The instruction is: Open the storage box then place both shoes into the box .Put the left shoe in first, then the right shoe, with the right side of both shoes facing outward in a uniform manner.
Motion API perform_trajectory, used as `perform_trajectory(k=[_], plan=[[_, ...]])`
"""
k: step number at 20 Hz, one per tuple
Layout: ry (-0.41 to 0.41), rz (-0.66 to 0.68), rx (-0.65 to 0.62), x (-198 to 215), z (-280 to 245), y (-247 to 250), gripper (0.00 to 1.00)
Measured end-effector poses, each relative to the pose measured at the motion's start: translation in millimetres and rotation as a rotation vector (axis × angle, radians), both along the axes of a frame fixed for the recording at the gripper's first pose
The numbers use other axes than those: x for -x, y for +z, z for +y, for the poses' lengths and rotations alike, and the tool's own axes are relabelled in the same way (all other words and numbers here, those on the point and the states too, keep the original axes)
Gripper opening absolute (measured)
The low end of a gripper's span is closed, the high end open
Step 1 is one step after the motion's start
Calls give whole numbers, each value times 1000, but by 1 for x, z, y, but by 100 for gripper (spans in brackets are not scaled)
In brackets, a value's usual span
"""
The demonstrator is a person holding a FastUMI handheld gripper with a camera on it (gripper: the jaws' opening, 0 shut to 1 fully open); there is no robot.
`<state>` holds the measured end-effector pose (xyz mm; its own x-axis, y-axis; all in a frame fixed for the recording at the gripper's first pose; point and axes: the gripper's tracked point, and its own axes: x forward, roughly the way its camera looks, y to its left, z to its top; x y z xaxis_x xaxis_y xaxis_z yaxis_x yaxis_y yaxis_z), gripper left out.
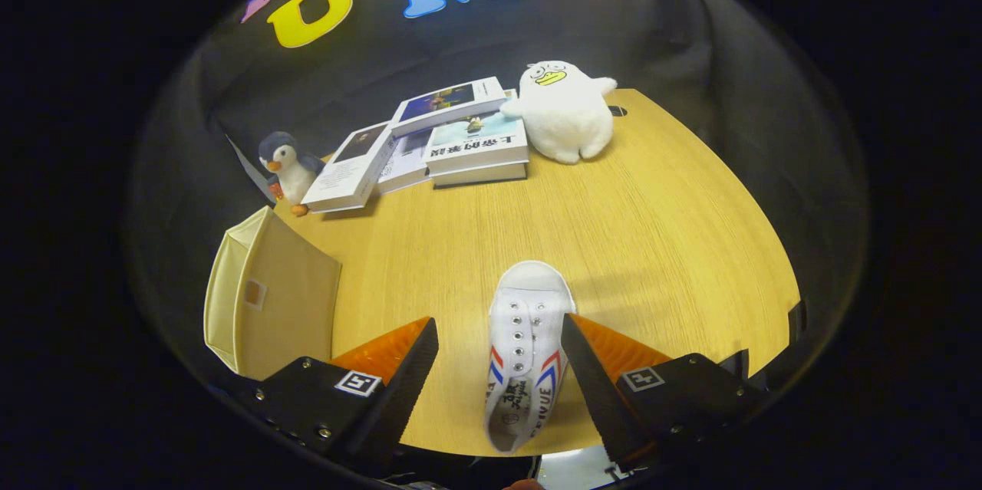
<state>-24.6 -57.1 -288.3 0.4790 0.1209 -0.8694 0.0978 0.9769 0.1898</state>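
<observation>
A white canvas shoe (528, 337) with red and blue side stripes lies on the wooden table (660, 245), toe pointing away from me. My gripper (499, 337) is open, and the shoe's laced part and heel sit between the fingers, nearer the right finger (591, 375); neither finger visibly presses on it. The cream fabric storage box (268, 298) stands at the table's left edge, just beyond the left finger (399, 375); its inside is hidden from here.
Several books (460, 141) lie stacked and fanned at the back of the table. A small penguin plush (285, 164) stands at the back left, and a white duck plush (564, 110) sits behind the books on the right.
</observation>
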Motion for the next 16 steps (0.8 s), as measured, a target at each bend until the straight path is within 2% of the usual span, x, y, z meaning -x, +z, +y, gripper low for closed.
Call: perform_trajectory(k=[10, 16], plan=[[-17, 170, 54, 32, -35, -56, 98], [-35, 241, 56, 43, -43, -72, 98]])
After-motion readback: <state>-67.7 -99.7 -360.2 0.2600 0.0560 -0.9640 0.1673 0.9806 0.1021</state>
